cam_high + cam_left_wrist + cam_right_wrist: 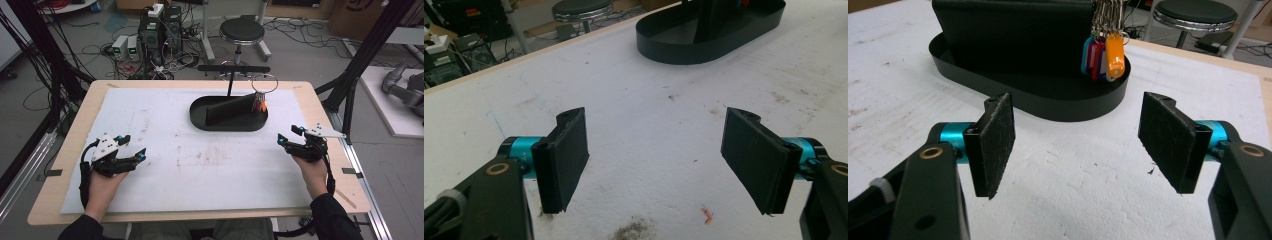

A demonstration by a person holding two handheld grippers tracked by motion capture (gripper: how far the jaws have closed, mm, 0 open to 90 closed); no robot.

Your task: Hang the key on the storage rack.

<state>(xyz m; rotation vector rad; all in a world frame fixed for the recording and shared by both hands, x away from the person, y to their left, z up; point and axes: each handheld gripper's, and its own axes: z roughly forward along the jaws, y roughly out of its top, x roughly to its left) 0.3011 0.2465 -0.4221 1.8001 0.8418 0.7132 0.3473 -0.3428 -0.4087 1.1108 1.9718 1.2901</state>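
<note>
A black oval tray (200, 120) sits at the far middle of the white mat (165, 125), with a T-shaped black stand (233, 70) rising from it. A bunch of coloured key tags (260, 104) hangs on a ring from the stand's right side; the orange tag (1115, 55) is in front. A black upright panel (1013, 35) leans inside the tray (998, 80). My left gripper (134, 146) rests open near the mat's left front, holding nothing (656, 130). My right gripper (289, 135) is open at the right, facing the tray and tags with nothing between its pads (1078, 107).
The mat carries brown stains and a small orange scrap (707, 215) near the left gripper. Wooden table edge (320, 115) borders the mat. Beyond the table stand a black stool (242, 31), computer boxes (160, 30) and tangled floor cables. Dark frame posts flank both sides.
</note>
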